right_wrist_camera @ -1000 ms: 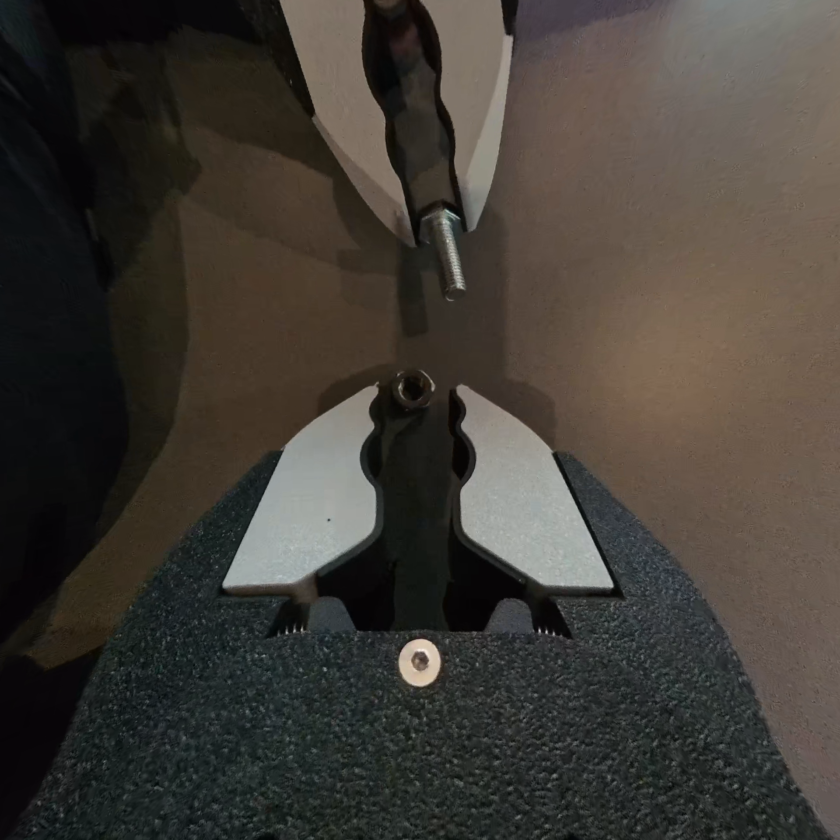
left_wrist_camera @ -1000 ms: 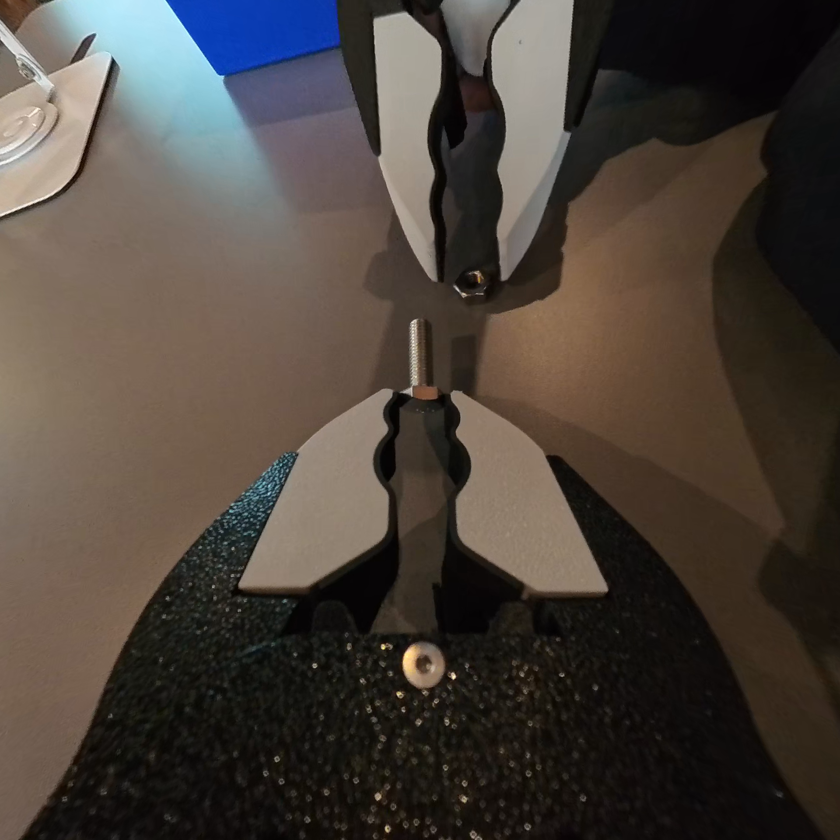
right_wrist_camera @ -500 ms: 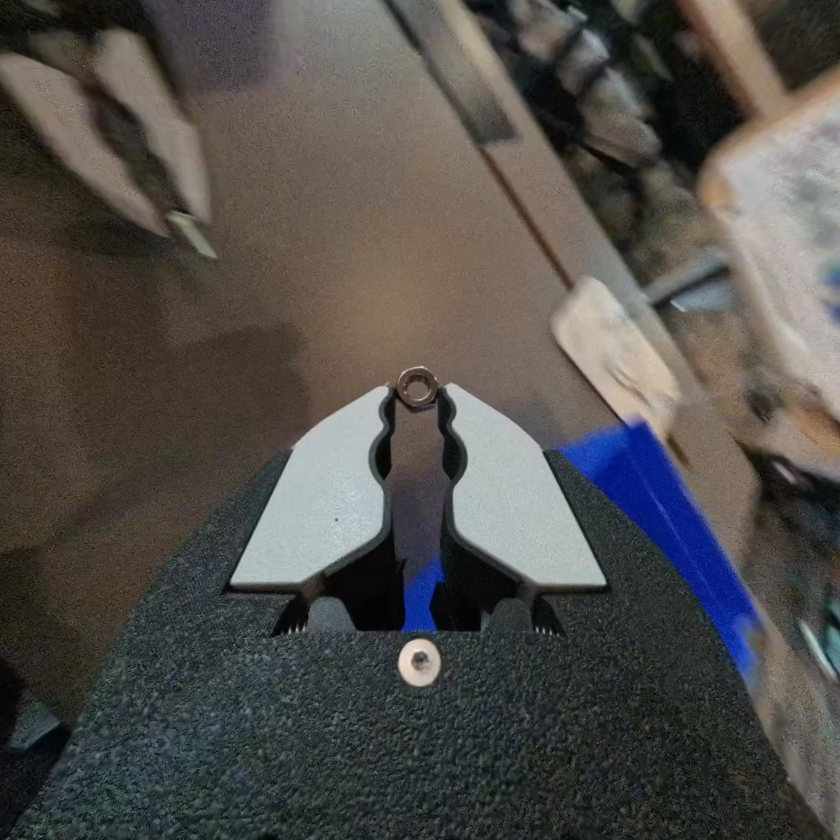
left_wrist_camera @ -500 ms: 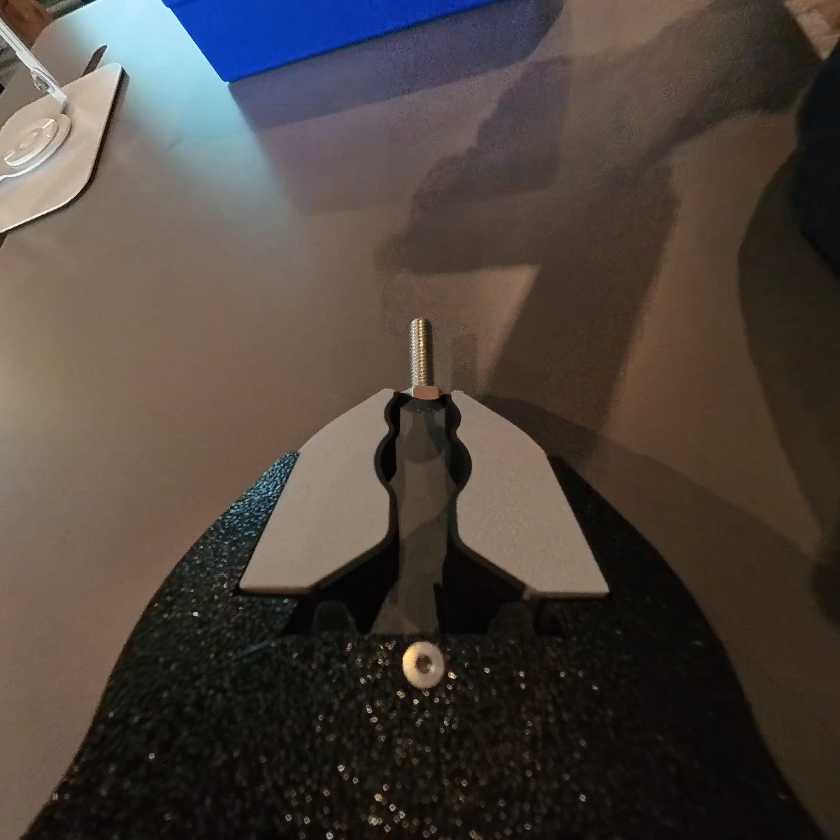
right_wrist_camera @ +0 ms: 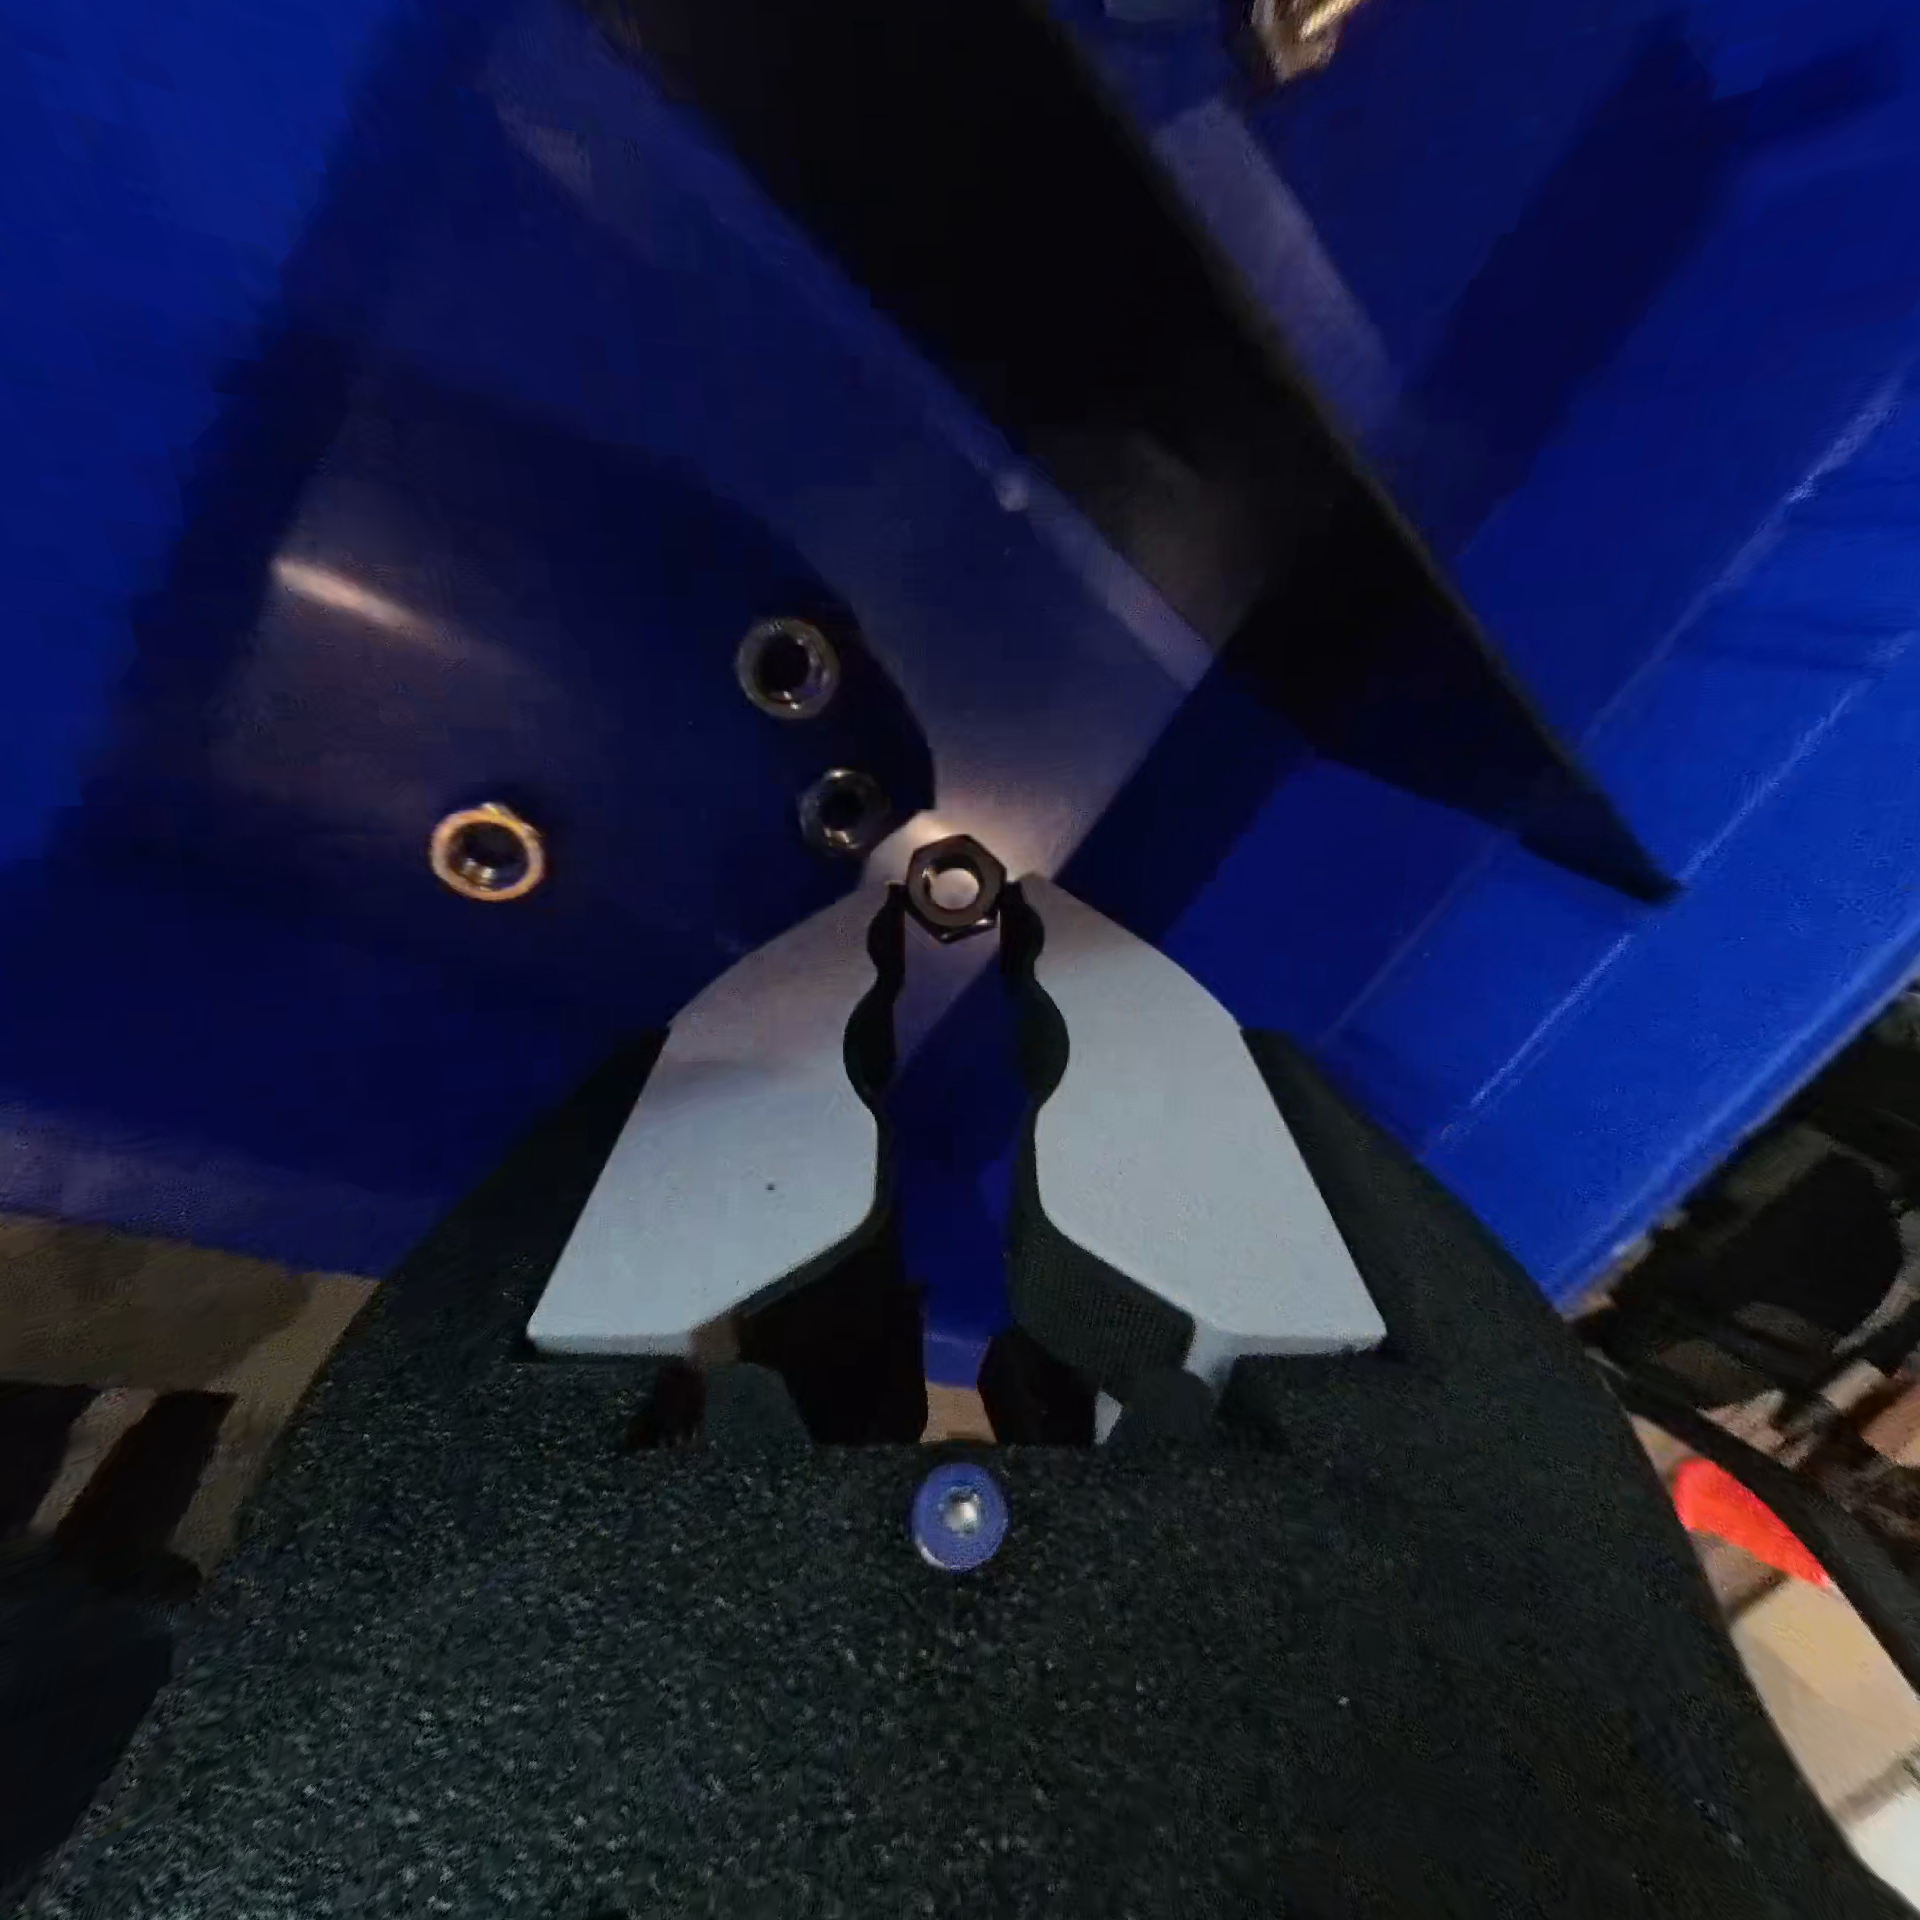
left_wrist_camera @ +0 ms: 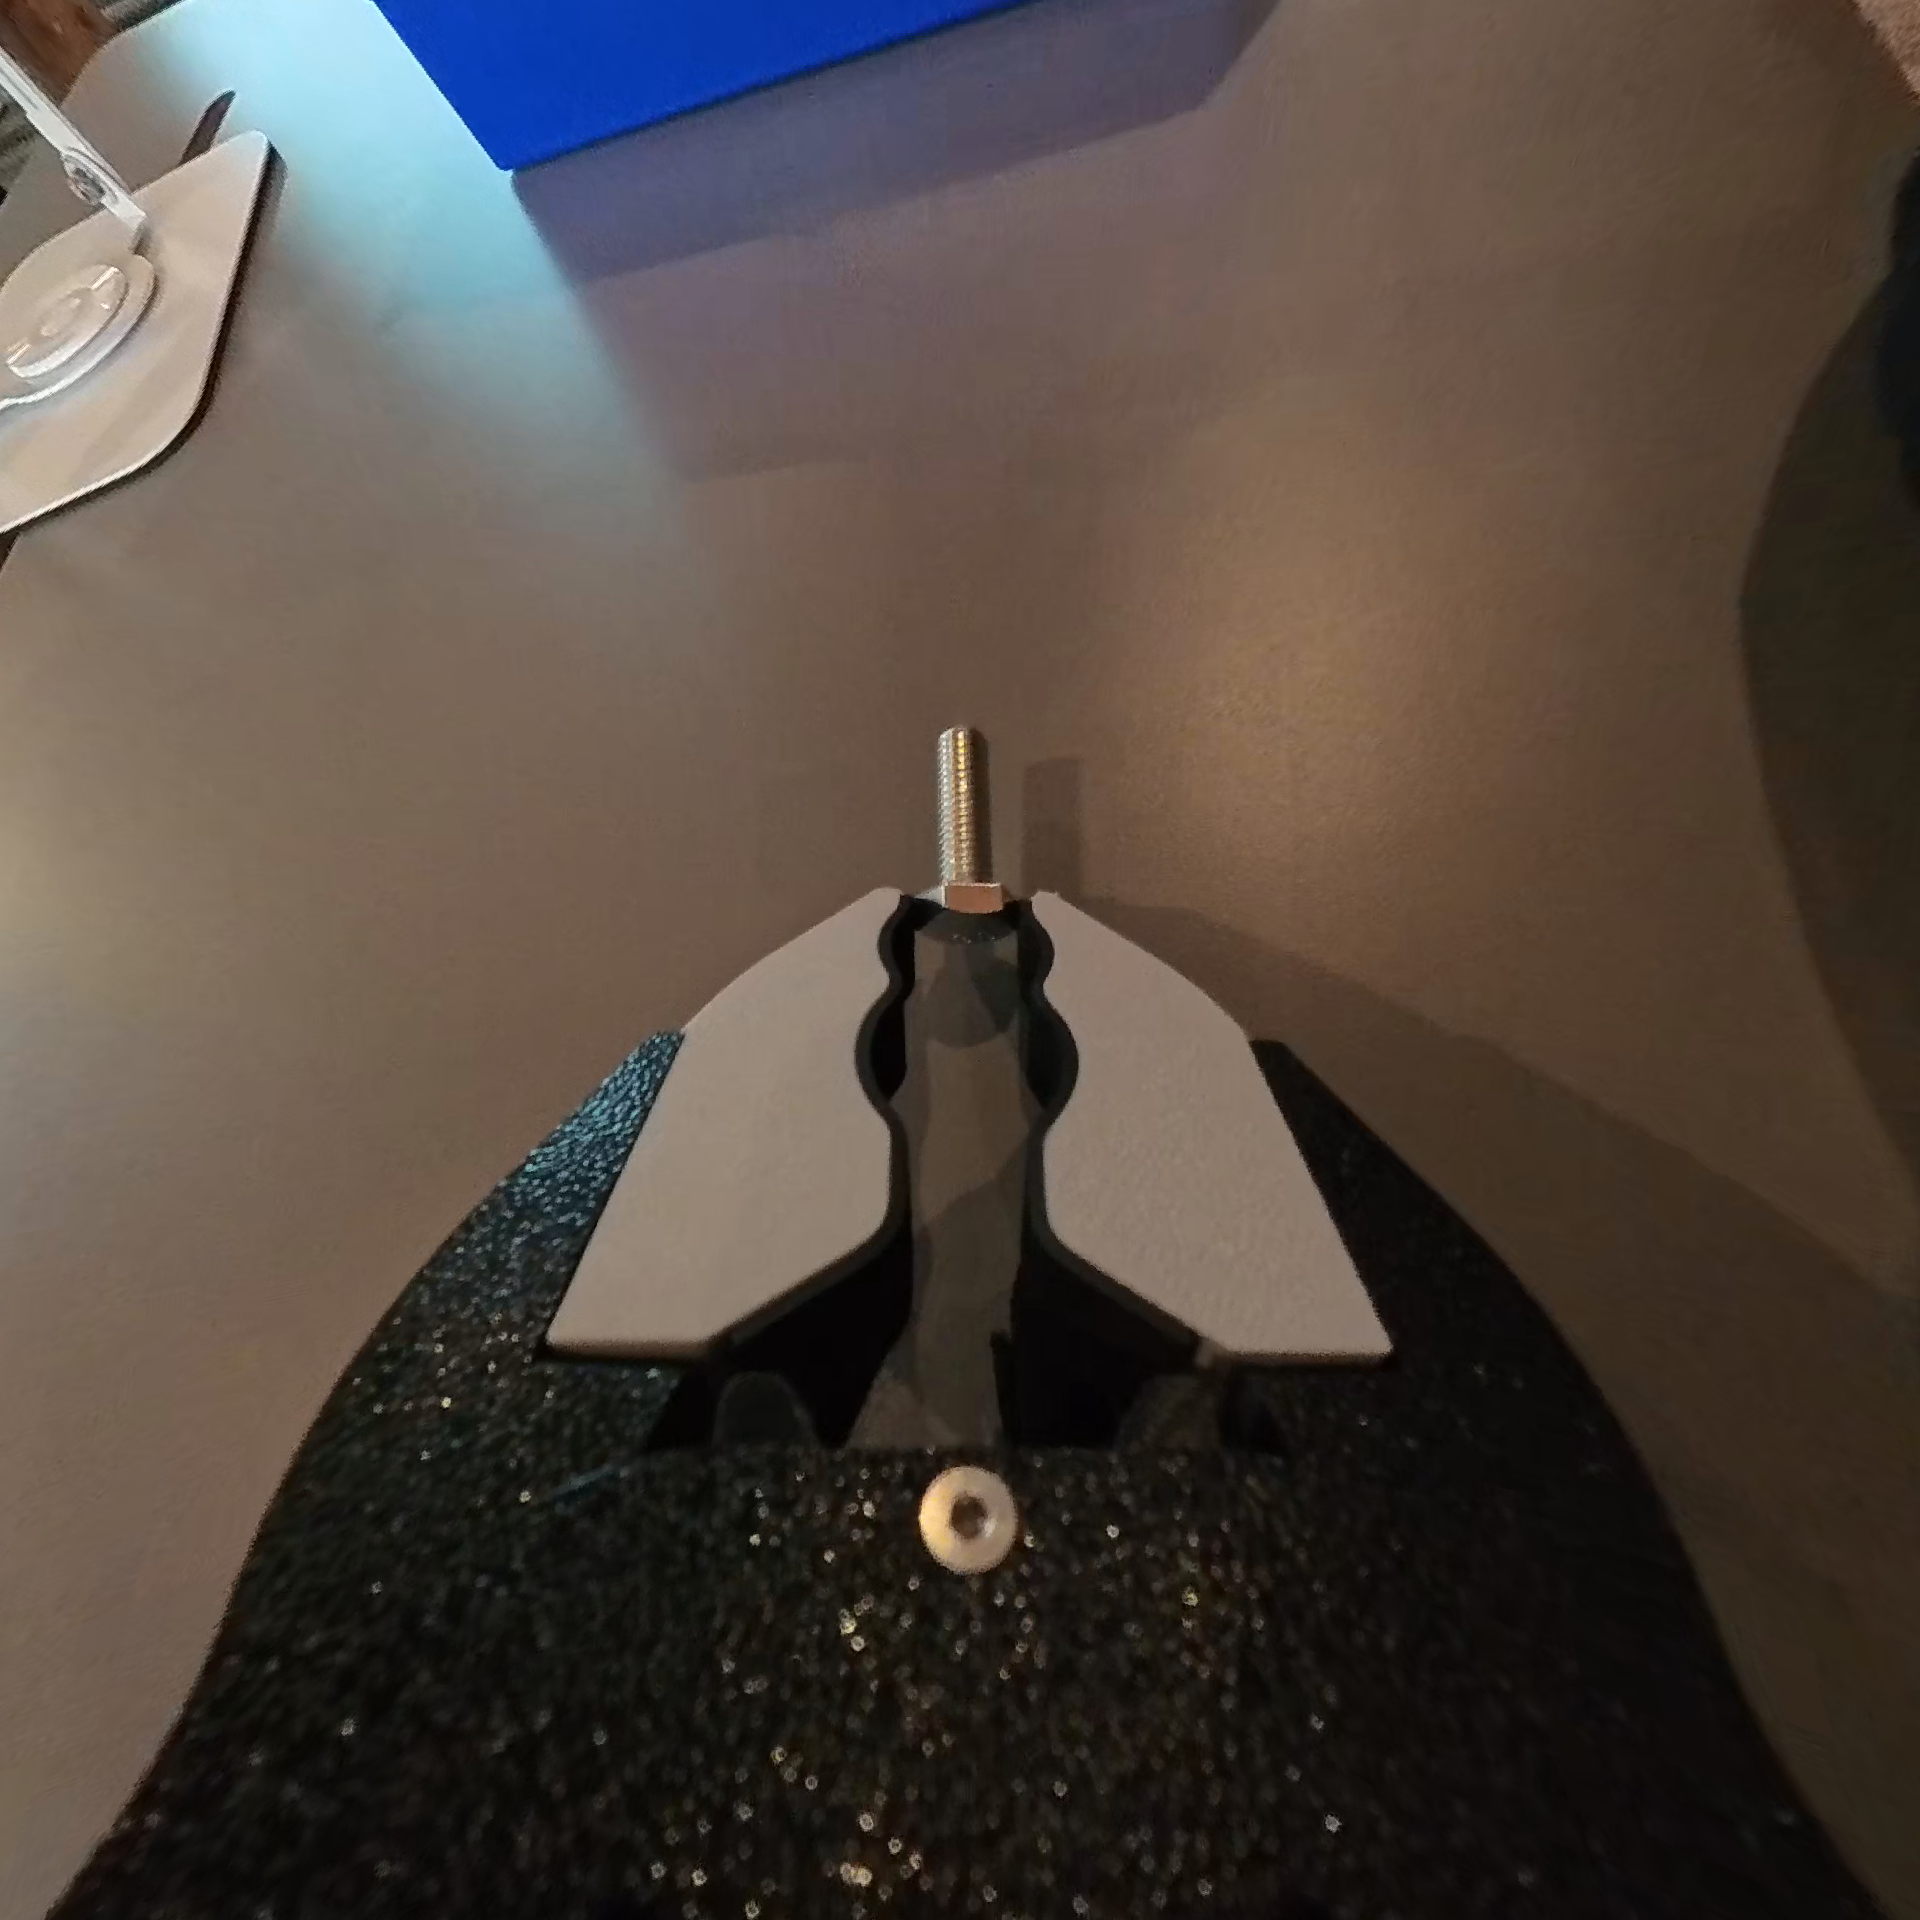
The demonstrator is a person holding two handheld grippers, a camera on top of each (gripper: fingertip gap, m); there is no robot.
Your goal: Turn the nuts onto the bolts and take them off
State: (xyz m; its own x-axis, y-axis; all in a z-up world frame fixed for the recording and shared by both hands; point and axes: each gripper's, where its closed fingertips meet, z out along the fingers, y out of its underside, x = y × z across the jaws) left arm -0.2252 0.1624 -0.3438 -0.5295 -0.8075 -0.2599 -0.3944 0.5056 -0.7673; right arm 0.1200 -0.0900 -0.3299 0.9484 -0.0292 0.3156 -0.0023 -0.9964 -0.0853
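Observation:
My left gripper (left_wrist_camera: 968,902) is shut on the hex head of a silver bolt (left_wrist_camera: 962,808), whose bare threaded shank points forward over the brown table. My right gripper (right_wrist_camera: 954,891) is shut on a dark hex nut (right_wrist_camera: 953,886) and holds it above the floor of a blue bin (right_wrist_camera: 520,312). Three more nuts lie on the bin floor just ahead and to the left: one brass-toned nut (right_wrist_camera: 486,852) and two dark nuts (right_wrist_camera: 787,665) (right_wrist_camera: 844,809). The right gripper is out of the left wrist view.
The blue bin (left_wrist_camera: 779,62) stands at the far edge of the table (left_wrist_camera: 416,727). A black divider (right_wrist_camera: 1247,436) splits the bin. A grey stand base (left_wrist_camera: 104,343) sits at the far left. A dark shape (left_wrist_camera: 1849,727) borders the right edge. Tip to tip, the grippers are about 45 cm apart.
My right gripper has pulled away from the bolt with the nut and swung over into the blue bin. My left gripper has held still with the bolt.

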